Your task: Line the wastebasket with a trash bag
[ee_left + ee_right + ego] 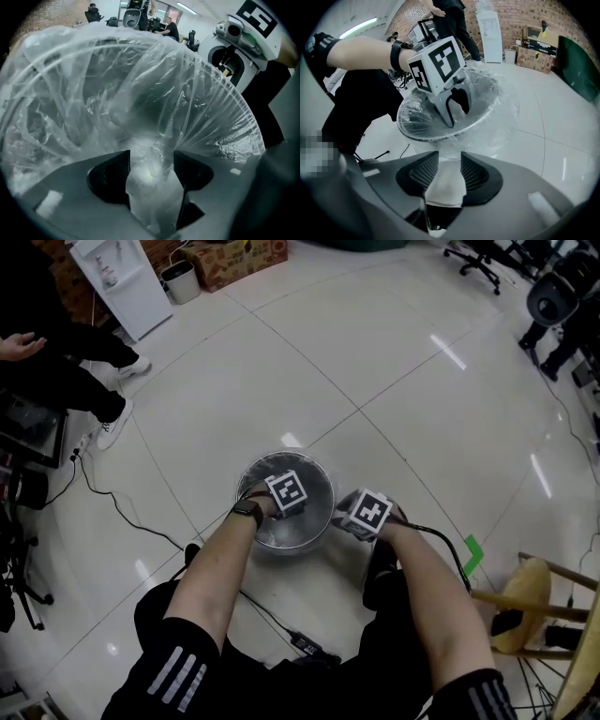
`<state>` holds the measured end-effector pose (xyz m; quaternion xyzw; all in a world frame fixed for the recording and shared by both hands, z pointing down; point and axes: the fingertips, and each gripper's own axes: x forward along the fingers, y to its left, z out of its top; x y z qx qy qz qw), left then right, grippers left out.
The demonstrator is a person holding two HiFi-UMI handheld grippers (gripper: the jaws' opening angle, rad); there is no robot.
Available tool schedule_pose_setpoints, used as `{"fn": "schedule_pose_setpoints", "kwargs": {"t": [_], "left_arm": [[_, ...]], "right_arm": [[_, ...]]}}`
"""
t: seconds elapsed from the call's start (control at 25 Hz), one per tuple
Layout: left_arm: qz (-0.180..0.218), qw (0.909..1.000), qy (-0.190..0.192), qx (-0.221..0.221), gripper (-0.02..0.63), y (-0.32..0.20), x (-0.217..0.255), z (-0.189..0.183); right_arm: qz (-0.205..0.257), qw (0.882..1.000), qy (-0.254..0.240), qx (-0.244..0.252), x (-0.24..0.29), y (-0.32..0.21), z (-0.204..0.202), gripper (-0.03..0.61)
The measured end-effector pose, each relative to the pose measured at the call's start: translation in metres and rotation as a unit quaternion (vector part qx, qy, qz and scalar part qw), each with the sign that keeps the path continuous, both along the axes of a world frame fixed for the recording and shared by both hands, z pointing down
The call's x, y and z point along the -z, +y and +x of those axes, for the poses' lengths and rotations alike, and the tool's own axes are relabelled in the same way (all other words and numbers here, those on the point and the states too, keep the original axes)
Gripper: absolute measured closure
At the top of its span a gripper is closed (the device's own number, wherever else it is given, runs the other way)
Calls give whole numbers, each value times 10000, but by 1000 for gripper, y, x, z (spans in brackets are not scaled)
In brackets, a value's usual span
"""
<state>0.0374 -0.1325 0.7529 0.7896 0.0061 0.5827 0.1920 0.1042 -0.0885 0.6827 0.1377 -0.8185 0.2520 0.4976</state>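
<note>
A round wire wastebasket (249, 474) stands on the floor in front of me, with a clear trash bag (317, 521) draped inside it and over its rim. My left gripper (292, 508) reaches down into the basket. Its jaws (151, 171) stand wide apart, with crumpled bag film (93, 93) loose between them. From the right gripper view the left gripper (457, 115) hangs over the mesh wall (408, 125). My right gripper (360, 523) is just outside the basket's right rim. It (449, 171) is open, and a fold of the bag (506, 108) lies between its pads.
A person (56, 362) stands at the far left beside a white cabinet (117, 277), a small bin (180, 282) and a cardboard box (234, 259). A wooden stool (525, 606) is at my right. A cable (122, 512) runs across the tiles, and green tape (472, 554) marks the floor.
</note>
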Motion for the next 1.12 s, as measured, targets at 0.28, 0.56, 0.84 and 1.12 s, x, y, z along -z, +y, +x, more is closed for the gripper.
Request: {"fn": "schedule_pose_setpoints", "kwargs": {"t": [0.28, 0.56, 0.84, 1.12], "left_arm": [[-150, 9994, -20, 303, 298, -9, -7, 0], [-94, 9999, -11, 59, 299, 0, 12, 0], [248, 9996, 159, -27, 309, 10, 75, -19], [1133, 9909, 733, 33, 310, 5, 147, -41]], "right_arm": [[-101, 9999, -55, 72, -1, 1, 6, 419], [-18, 9995, -277, 172, 22, -9, 4, 419], [-4, 9995, -322, 16, 54, -4, 7, 426], [263, 9983, 448, 273, 75, 12, 37, 433]]}}
